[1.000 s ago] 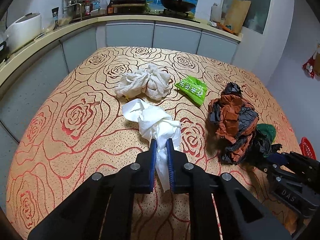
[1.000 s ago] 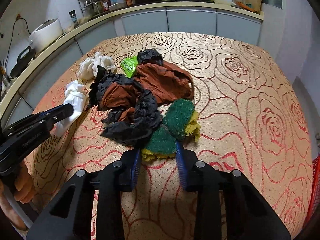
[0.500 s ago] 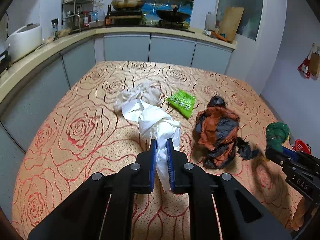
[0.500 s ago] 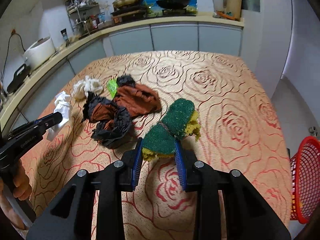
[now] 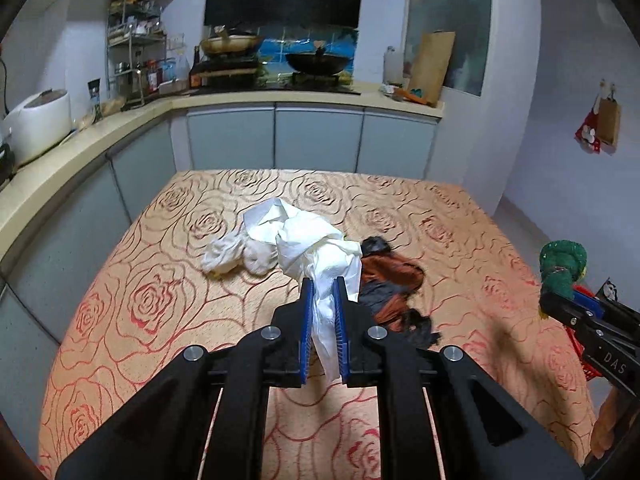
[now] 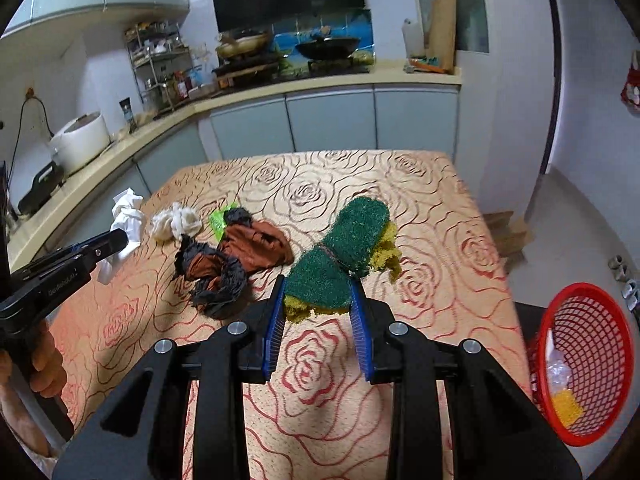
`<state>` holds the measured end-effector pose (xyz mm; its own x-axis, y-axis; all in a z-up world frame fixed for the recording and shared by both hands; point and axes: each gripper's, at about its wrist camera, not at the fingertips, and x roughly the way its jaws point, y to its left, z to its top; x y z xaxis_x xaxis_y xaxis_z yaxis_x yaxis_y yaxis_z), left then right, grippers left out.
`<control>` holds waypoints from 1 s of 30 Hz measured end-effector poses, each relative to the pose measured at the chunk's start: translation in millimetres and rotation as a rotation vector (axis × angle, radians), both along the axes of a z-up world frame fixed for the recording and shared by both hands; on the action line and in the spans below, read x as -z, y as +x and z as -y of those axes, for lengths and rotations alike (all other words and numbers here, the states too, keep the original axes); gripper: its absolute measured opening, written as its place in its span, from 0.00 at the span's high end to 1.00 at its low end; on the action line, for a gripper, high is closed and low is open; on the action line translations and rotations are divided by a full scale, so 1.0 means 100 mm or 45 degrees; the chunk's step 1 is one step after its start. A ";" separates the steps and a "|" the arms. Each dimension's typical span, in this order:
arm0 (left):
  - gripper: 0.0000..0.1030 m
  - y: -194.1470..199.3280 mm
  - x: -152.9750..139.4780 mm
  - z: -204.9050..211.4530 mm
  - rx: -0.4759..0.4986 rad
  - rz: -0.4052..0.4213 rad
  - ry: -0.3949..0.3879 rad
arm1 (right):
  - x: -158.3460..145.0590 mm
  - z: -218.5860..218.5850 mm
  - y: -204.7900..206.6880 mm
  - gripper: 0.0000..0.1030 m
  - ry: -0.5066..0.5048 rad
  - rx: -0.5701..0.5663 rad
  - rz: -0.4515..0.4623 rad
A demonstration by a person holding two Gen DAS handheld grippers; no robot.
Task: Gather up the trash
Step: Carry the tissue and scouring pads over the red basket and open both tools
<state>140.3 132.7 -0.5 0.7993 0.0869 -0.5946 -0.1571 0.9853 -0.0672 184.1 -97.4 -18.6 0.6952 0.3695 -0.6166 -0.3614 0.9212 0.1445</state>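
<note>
My left gripper (image 5: 323, 286) is shut on a crumpled white paper towel (image 5: 316, 240) and holds it above the rose-patterned table (image 5: 160, 280). It also shows in the right wrist view (image 6: 128, 216). My right gripper (image 6: 318, 292) is shut on a green and yellow scouring sponge (image 6: 344, 252), lifted off the table; the sponge also shows at the right of the left wrist view (image 5: 562, 266). On the table lie a brown and black rag (image 6: 236, 258), a white cloth wad (image 6: 176, 222) and a green wrapper (image 6: 218, 220).
A red mesh basket (image 6: 580, 364) stands off the table's right edge, below table height, with a yellow scrap and clear plastic inside. A kitchen counter (image 5: 60, 160) with a rice cooker (image 5: 36, 124) runs along the left and back.
Both grippers have risen and pulled back from the table with their loads. The red basket has come further into the right wrist view.
</note>
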 end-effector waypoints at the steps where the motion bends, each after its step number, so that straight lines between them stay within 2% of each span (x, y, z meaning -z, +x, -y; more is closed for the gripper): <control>1: 0.90 0.01 -0.02 0.03 0.008 0.005 0.002 | -0.02 0.03 -0.01 0.71 0.002 0.007 0.005; 16: 0.90 0.21 -0.24 0.79 0.203 0.068 0.021 | -0.22 0.78 -0.14 0.71 0.024 0.187 0.083; 30: 0.90 0.52 -0.19 2.05 0.538 0.054 0.012 | -0.19 1.79 -0.27 0.71 -0.017 0.460 0.095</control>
